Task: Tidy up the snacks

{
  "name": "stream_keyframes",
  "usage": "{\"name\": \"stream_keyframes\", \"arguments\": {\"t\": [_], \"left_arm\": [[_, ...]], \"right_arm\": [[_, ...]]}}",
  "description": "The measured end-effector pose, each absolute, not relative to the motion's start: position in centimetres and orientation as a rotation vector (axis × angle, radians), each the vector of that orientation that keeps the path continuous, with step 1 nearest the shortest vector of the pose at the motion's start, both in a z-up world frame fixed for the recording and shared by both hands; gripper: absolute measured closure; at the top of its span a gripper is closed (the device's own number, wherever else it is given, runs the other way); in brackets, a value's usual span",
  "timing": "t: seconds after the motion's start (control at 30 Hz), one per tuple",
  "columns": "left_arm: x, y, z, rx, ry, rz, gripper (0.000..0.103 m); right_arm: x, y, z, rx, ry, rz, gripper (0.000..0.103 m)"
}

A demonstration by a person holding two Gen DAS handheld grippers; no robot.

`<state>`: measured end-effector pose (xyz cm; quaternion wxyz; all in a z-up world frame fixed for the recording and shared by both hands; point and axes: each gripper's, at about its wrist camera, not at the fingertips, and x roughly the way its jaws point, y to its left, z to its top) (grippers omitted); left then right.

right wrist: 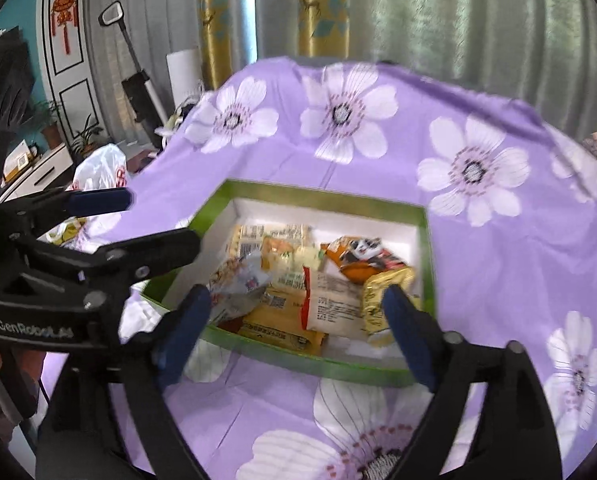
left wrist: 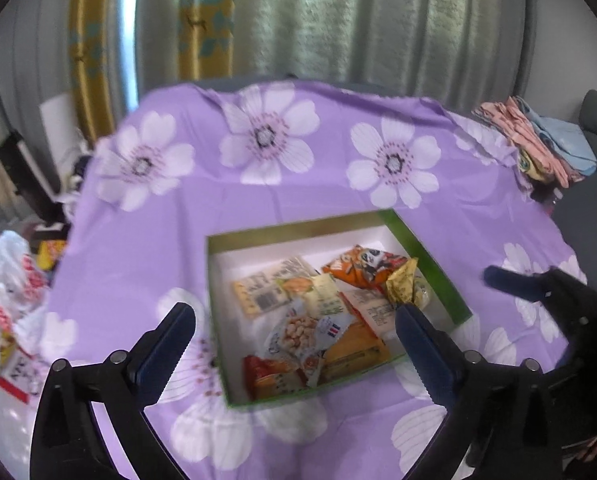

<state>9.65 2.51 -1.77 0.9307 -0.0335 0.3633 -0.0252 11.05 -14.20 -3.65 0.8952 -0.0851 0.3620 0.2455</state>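
A: Status of the purple floral cloth [right wrist: 478, 240] on the worktop?

B: Soft, wrinkled, loose. Ahead of and below both grippers sits the shallow green box [right wrist: 310, 194], rigid card with a white liner.

A: Contents?

B: Crinkly foil and plastic snack packets [right wrist: 330, 300], heaped flat inside.

A: Grippers?

B: Left gripper [left wrist: 294, 320] and right gripper [right wrist: 298, 306] both spread, holding nothing.

A: Risk?

B: Probably slick packets slipping from the pads, or cloth snagging and dragging the box.

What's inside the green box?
The green box holds a heap of snack packets: an orange panda packet, a gold packet, a peanut packet. Whatever lies under the heap is hidden.
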Motion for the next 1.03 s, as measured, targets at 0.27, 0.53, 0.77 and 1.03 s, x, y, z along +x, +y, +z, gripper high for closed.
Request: {"name": "stream_keyframes", "arguments": {"t": [0.27,0.53,0.77,1.03], "left_arm": [[6.6,2.4,2.4,-0.040,0.720,0.022,0.001],[5.4,1.8,4.5,-0.050,0.688,0.016,0.001],[4.9,1.6,5.1,-0.047,0.679,0.028,0.001],[4.7,1.5,5.4,-0.053,0.644,0.033,0.001]], "right_arm": [[8.3,-15.3,1.0,-0.176,0.737,0.493,0.000],[6.6,-15.9,3.9,-0.184,0.698,0.504,0.000],[6.1,-15.8,4.6,-0.201,0.679,0.504,0.000],[5.9,-15.7,4.6,-0.203,0.679,0.501,0.000]]}}
